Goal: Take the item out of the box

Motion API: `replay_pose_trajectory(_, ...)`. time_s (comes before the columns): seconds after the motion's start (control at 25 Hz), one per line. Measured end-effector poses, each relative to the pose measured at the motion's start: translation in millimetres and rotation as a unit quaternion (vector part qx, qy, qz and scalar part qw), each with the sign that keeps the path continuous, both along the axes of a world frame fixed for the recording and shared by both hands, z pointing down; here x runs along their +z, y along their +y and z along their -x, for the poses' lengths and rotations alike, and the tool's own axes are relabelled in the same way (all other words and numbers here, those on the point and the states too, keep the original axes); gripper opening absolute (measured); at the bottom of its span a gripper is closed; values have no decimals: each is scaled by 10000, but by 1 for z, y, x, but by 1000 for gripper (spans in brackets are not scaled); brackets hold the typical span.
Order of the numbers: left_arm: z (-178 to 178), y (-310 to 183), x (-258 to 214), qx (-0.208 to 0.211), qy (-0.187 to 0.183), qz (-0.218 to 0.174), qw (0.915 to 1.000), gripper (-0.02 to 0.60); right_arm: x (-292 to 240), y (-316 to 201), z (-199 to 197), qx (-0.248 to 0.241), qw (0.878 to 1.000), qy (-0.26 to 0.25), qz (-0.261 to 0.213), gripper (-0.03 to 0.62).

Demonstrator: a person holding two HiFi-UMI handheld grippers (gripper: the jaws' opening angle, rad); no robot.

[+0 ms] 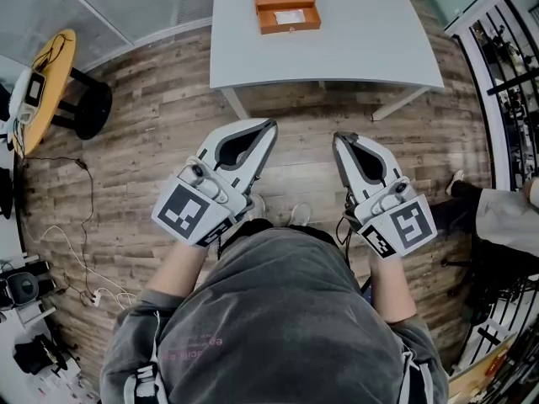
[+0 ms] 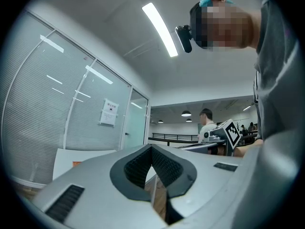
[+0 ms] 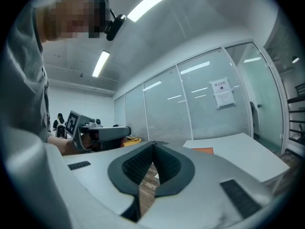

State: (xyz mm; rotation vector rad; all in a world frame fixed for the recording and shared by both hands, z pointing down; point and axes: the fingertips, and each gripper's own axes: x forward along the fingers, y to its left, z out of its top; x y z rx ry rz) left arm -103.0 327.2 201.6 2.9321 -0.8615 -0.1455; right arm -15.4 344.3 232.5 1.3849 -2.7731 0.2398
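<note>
Two hand-held grippers are held side by side above the wooden floor (image 1: 152,141), short of the white tabletop (image 1: 362,49). The left hand-held gripper (image 1: 270,124) has its jaws pressed together with nothing between them, and the right hand-held gripper (image 1: 338,136) is likewise closed and empty (each gripper's own view shows the ribbed pads (image 2: 167,166) meeting at the tips). Both point roughly level toward the tabletop. On its far part sits the open orange box (image 1: 287,7), a white item (image 1: 290,17) lying inside it, well apart from both grippers
</note>
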Motion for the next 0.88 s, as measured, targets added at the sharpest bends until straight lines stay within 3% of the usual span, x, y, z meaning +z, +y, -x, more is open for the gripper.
replay_pose_trajectory(0.88, -102, 4, 4, -265, -219, -69, 9994, 2, 0, -1, -101, -354, 9992, -100, -124, 5)
